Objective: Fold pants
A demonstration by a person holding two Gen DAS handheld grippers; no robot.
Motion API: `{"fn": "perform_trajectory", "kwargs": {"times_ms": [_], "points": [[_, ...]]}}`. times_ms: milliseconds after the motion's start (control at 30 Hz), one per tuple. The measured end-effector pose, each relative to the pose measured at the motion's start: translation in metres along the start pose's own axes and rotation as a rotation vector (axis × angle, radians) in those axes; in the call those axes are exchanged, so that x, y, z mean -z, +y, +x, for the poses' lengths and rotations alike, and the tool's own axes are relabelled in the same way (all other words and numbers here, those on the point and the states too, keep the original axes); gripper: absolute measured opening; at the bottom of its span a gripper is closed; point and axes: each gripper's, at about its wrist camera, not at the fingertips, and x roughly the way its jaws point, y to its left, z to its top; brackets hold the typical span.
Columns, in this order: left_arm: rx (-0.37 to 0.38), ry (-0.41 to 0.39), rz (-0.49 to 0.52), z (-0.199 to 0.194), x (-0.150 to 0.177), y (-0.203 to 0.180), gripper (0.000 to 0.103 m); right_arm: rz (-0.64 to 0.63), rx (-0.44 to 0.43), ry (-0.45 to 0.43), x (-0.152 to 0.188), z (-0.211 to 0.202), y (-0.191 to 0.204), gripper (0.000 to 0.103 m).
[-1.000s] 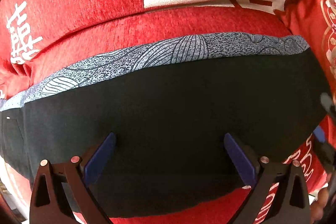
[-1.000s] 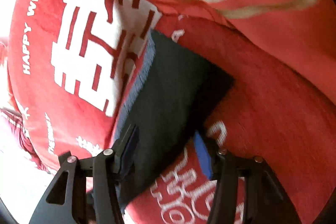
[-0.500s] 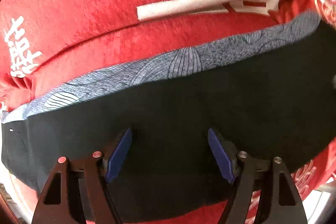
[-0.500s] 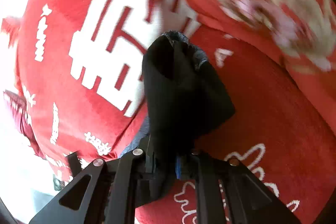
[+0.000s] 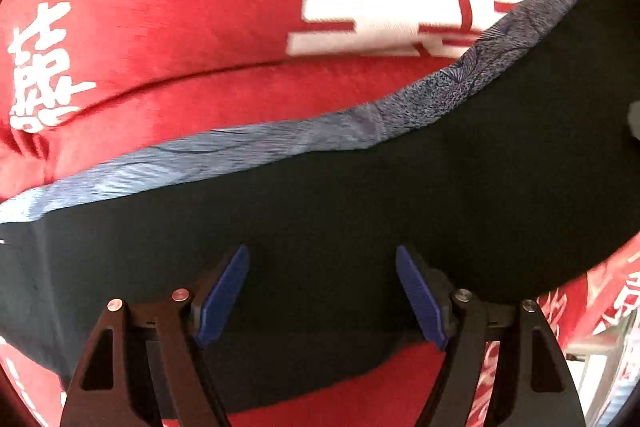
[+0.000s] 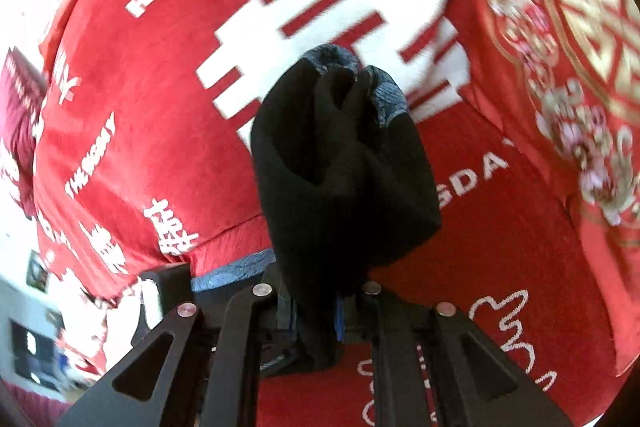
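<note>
Black pants (image 5: 360,195) with a grey-blue patterned band (image 5: 280,139) lie across a red bedspread (image 5: 180,27). Their right end rises off the bed toward the upper right of the left wrist view. My left gripper (image 5: 320,255) hovers over the middle of the pants, its blue pads (image 5: 224,291) apart and no fabric pinched between them. In the right wrist view, my right gripper (image 6: 314,307) is shut on a bunched end of the pants (image 6: 340,167), which hangs in folds above the bedspread (image 6: 160,107).
The bedspread bears big white characters (image 6: 320,39) and small white lettering. A red quilt with gold and pink flowers (image 6: 560,47) is heaped at the right. The bed's edge and the floor with dark items (image 6: 36,347) show at lower left.
My right gripper closed on the end of the pants, rolled and lifted it off the bed. My left gripper's jaws narrowed from wide to partly open; the pants' right end rose in its view.
</note>
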Motion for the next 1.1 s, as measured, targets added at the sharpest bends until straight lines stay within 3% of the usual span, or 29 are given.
{"fn": "perform_trajectory", "kwargs": {"times_ms": [100, 200, 400, 533, 600, 633, 667, 733, 800, 833, 867, 900, 967, 1100], "points": [[0.016, -0.006, -0.015, -0.023, 0.008, 0.037, 0.077, -0.090, 0.034, 0.004, 0.007, 0.003, 0.038, 0.014], [0.004, -0.001, -0.049, -0.039, 0.016, 0.080, 0.088, -0.213, 0.079, 0.023, 0.020, 0.020, 0.090, 0.017], [-0.116, -0.003, -0.173, -0.061, 0.047, 0.193, 0.088, -0.449, 0.135, 0.135, 0.075, 0.089, 0.177, 0.021], [-0.188, 0.037, -0.239, -0.057, 0.074, 0.246, 0.088, -0.630, 0.266, 0.265, 0.141, 0.161, 0.212, 0.028], [-0.204, 0.055, -0.252, -0.058, 0.087, 0.262, 0.088, -0.764, 0.414, 0.284, 0.175, 0.185, 0.225, 0.031], [-0.206, 0.062, -0.259, -0.058, 0.092, 0.267, 0.088, -0.811, 0.452, 0.275, 0.184, 0.187, 0.231, 0.033], [-0.203, 0.064, -0.269, -0.058, 0.097, 0.273, 0.088, -0.854, 0.467, 0.264, 0.192, 0.185, 0.238, 0.042], [-0.193, 0.063, -0.274, -0.062, 0.098, 0.276, 0.088, -0.865, 0.378, 0.269, 0.199, 0.167, 0.245, 0.053], [-0.152, 0.062, -0.277, -0.061, 0.091, 0.270, 0.088, -0.825, 0.281, 0.291, 0.195, 0.147, 0.244, 0.057], [-0.118, 0.058, -0.276, -0.062, 0.081, 0.269, 0.088, -0.736, 0.199, 0.314, 0.185, 0.136, 0.237, 0.057], [-0.065, 0.052, -0.270, -0.064, 0.073, 0.260, 0.088, -0.632, 0.136, 0.330, 0.176, 0.130, 0.227, 0.057], [-0.023, 0.049, -0.258, -0.065, 0.068, 0.252, 0.088, -0.452, 0.060, 0.345, 0.160, 0.121, 0.203, 0.057], [0.066, 0.056, -0.213, -0.062, 0.051, 0.232, 0.088, -0.206, -0.001, 0.356, 0.146, 0.115, 0.169, 0.057], [0.154, 0.085, -0.157, -0.046, 0.031, 0.198, 0.088, 0.233, -0.133, 0.378, 0.138, 0.115, 0.096, 0.057]]}}
